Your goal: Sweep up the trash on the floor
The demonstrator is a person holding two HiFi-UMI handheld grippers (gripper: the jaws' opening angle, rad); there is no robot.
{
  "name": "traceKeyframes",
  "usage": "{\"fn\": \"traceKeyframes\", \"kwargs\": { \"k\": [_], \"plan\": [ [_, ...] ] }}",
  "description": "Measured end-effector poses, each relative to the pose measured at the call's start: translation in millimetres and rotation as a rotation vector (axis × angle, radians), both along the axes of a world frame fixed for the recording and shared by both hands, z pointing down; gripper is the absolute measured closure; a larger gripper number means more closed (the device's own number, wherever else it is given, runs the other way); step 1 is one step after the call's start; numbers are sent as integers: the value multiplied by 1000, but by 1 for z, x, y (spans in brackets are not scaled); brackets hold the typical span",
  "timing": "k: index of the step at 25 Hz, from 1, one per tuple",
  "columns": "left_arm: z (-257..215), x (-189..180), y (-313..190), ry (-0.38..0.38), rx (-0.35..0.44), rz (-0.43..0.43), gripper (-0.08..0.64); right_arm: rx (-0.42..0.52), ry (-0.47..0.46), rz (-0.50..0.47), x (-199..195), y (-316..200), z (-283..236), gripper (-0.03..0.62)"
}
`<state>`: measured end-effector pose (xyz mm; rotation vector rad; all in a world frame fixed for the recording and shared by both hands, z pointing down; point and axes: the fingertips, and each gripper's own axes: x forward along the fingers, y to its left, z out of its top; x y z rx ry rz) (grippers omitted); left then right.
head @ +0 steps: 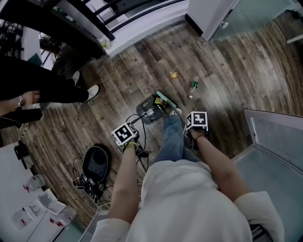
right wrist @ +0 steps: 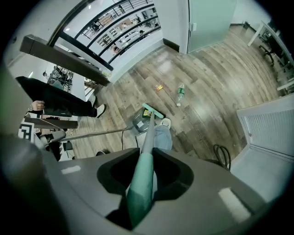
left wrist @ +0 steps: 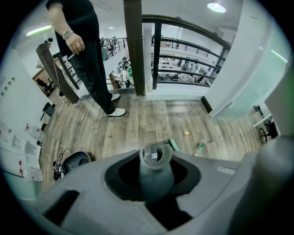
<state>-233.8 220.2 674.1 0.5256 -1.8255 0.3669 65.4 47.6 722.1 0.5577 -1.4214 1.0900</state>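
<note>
On the wood floor lie a yellow wrapper and a small green-labelled bottle, both beyond the broom. The green broom head rests on the floor against the grey dustpan, which holds some litter. My left gripper is shut on the dustpan's long grey handle. My right gripper is shut on the broom's green handle. The right gripper view shows the broom head, dustpan, wrapper and bottle.
A person in black with white shoes stands at the left. A black round object with cables lies near my left side. A white grated panel is at the right, a railing behind, and a cable loop lies by the panel.
</note>
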Motion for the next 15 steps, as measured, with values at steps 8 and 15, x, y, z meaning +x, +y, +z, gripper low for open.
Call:
{"fn": "traceKeyframes", "kwargs": {
  "k": [8,15],
  "plan": [
    [-1,0,4,2,3,1,471,-24,-3,-51,-2,29,-4,495],
    [1,1,7,1,9,1,471,-51,-18,-30,-2,39,-7,495]
  ]
}}
